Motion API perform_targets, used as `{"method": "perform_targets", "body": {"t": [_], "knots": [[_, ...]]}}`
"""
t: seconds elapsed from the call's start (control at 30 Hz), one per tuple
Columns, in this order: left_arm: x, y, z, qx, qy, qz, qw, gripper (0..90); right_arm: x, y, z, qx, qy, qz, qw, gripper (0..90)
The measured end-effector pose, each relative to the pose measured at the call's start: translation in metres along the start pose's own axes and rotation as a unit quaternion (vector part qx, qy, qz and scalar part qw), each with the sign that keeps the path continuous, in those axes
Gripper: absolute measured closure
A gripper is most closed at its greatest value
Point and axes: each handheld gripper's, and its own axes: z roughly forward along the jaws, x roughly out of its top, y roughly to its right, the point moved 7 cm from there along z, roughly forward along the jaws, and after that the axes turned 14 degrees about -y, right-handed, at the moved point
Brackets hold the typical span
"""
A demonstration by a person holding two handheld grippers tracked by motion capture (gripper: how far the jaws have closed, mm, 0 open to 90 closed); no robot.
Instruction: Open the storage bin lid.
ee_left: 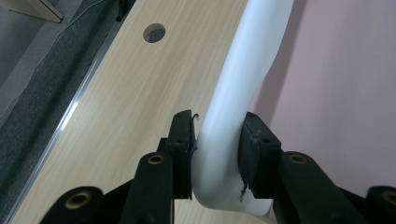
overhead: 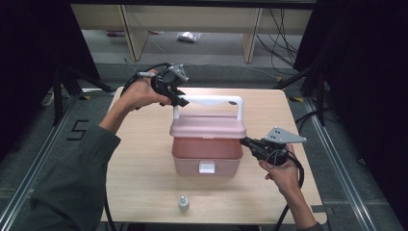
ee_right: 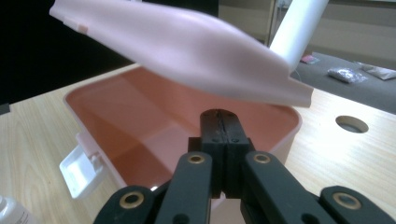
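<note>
Left tongs [ee_left: 215, 151] clamp the handle [ee_left: 233, 84], hiding its corner; right tongs [ee_right: 224, 140] clenched empty.

The bottle's [ee_right: 11, 212] lower part is cut off by the edge

One pink box [overhead: 207, 156], one lid [overhead: 208, 127], one white handle [overhead: 211, 100], one small bottle [overhead: 183, 202], two claws.

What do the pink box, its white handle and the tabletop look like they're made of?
The pink box looks like moulded plastic: slightly see-through walls, rounded corners, a soft sheen on its lid. The white handle seems to be smooth opaque plastic with a dull gloss. The tabletop shows pale wood grain with a matte finish; whether it is solid wood or laminate can't be told.
</note>
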Motion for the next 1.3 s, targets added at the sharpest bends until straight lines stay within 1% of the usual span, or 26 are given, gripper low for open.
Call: {"method": "perform_targets", "body": {"t": [0.03, 0.1, 0.13, 0.2, 0.23, 0.27, 0.3, 0.33, 0.37, 0.4, 0.43, 0.47, 0.5, 0.6, 0.63, 0.73, 0.77, 0.9, 0.93, 0.97, 1.03, 1.1, 1.13, 1.17, 1.27, 1.3], "knots": [[-0.001, -0.001, -0.001, 0.004, -0.007, 0.006, 0.9999, 67.5, 0.001, -0.001, 0.001, 0.002, 0.003, 0.01, 0.9999, 90.0], [-0.001, -0.001, 0.001, 0.005, -0.007, 0.003, 1.0, 67.1, 0.003, -0.002, 0.002, 0.008, 0.004, 0.005, 1.0, 90.0], [-0.001, -0.001, 0.001, 0.007, -0.008, 0.003, 0.9999, 65.8, 0.003, -0.001, 0.001, 0.002, 0.001, 0.001, 1.0, 90.0], [-0.001, -0.003, 0.002, 0.014, -0.005, -0.009, 0.9998, 60.3, 0.005, -0.002, 0.001, 0.001, -0.002, 0.002, 1.0, 90.0], [-0.001, -0.003, 0.003, 0.009, 0.006, -0.023, 0.9997, 60.3, 0.005, -0.002, 0.001, 0.001, -0.002, 0.002, 1.0, 90.0], [-0.003, -0.004, 0.002, 0.008, 0.004, -0.021, 0.9997, 58.8, 0.007, -0.001, 0.002, -0.005, 0.006, -0.004, 1.0, 90.0], [-0.004, -0.004, 0.002, 0.004, 0.01, -0.033, 0.9994, 52.2, 0.007, -0.003, 0.002, 0.001, 0.003, 0.001, 1.0, 90.0], [-0.006, -0.007, 0.001, 0.006, 0.009, -0.039, 0.9992, 52.2, 0.007, -0.003, 0.002, 0.001, 0.003, 0.001, 1.0, 90.0], [-0.009, -0.012, -0.003, 0.014, 0.023, -0.067, 0.9974, 44.2, 0.008, -0.001, 0.002, -0.009, 0.005, -0.008, 0.9999, 90.0], [-0.009, -0.012, -0.003, 0.014, 0.023, -0.067, 0.9974, 44.0, 0.009, 0.0, 0.002, -0.011, 0.006, -0.013, 0.9998, 90.0], [-0.014, -0.016, -0.01, 0.009, 0.042, -0.087, 0.9953, 42.2, 0.008, -0.001, 0.002, -0.009, 0.005, -0.01, 0.9999, 90.0], [-0.014, -0.016, -0.01, 0.009, 0.042, -0.087, 0.9953, 40.0, 0.008, 0.0, 0.002, -0.009, -0.001, -0.014, 0.9999, 90.0], [-0.021, -0.019, -0.014, 0.01, 0.045, -0.109, 0.993, 37.8, 0.008, 0.0, 0.002, -0.007, 0.001, -0.014, 0.9999, 90.0], [-0.03, -0.021, -0.016, 0.013, 0.036, -0.12, 0.9921, 35.1, 0.009, 0.0, 0.002, -0.003, 0.0, -0.01, 0.9999, 90.0], [-0.035, -0.02, -0.017, 0.014, 0.034, -0.123, 0.9918, 35.0, 0.009, -0.002, 0.002, 0.0, 0.0, 0.001, 1.0, 90.0], [-0.047, -0.018, -0.02, 0.012, 0.03, -0.137, 0.9901, 34.3, 0.011, 0.002, 0.002, -0.011, -0.002, -0.014, 0.9998, 90.0], [-0.052, -0.018, -0.021, 0.016, 0.027, -0.141, 0.9895, 34.1, 0.01, 0.0, 0.002, -0.005, -0.006, -0.002, 1.0, 90.0], [-0.069, -0.016, -0.023, 0.022, 0.026, -0.151, 0.988, 33.7, 0.012, 0.002, 0.003, -0.009, -0.001, -0.01, 0.9999, 90.0], [-0.074, -0.015, -0.023, 0.023, 0.03, -0.159, 0.9866, 33.3, 0.012, 0.001, 0.002, -0.007, -0.001, -0.002, 1.0, 90.0], [-0.078, -0.014, -0.023, 0.018, 0.03, -0.162, 0.9861, 33.3, 0.012, 0.001, 0.002, -0.007, -0.001, -0.002, 1.0, 90.0], [-0.088, -0.01, -0.022, 0.013, 0.028, -0.183, 0.9826, 33.0, 0.012, 0.001, 0.002, -0.009, -0.005, -0.004, 0.9999, 90.0], [-0.098, -0.005, -0.016, 0.014, 0.026, -0.195, 0.9803, 32.5, 0.012, 0.001, 0.002, -0.009, -0.006, -0.002, 0.9999, 90.0], [-0.102, -0.004, -0.014, 0.01, 0.024, -0.199, 0.9797, 32.0, 0.013, 0.001, 0.003, -0.005, -0.005, 0.002, 1.0, 90.0], [-0.106, -0.001, -0.01, 0.007, 0.024, -0.203, 0.979, 31.8, 0.013, 0.003, 0.001, -0.013, -0.01, -0.003, 0.9999, 90.0], [-0.113, 0.007, 0.001, -0.002, 0.026, -0.21, 0.9774, 31.6, 0.015, 0.003, 0.001, -0.011, -0.009, -0.002, 0.9999, 90.0], [-0.115, 0.012, 0.007, -0.009, 0.034, -0.223, 0.9743, 31.0, 0.017, 0.003, 0.002, -0.008, -0.001, -0.004, 1.0, 90.0]]}}
